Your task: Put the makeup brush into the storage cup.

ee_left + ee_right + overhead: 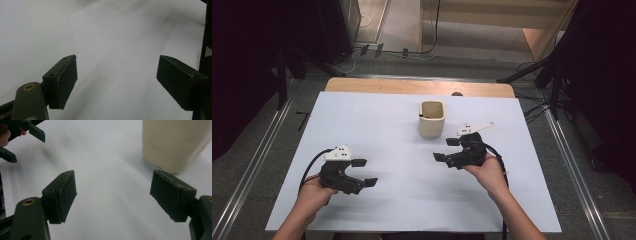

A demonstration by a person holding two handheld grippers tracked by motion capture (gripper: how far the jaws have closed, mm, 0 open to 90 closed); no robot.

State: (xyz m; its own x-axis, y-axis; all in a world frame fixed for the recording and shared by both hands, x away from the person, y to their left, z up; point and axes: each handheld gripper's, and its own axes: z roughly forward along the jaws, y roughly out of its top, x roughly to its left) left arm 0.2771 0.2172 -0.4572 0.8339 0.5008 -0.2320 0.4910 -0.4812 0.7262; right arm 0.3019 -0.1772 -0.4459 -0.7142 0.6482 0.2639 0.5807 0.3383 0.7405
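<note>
1. My worktop (pixel 377 120), white-covered, carries one cup (pixel 432 119) toward its far middle.
2. The cup, cream and upright, stands just beyond my right claw (pixel 446 149), apart from it.
3. Right claw: jaws wide, nothing between them.
4. Left claw (pixel 365 172): likewise gaping and empty, near the front-left.

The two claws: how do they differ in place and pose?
The right claw is near the cream cup, which shows close beside it in the right gripper view; the left claw is far from the cup. In the high view the right claw points left, the left claw points right. Both are open and empty above the white table.
</note>
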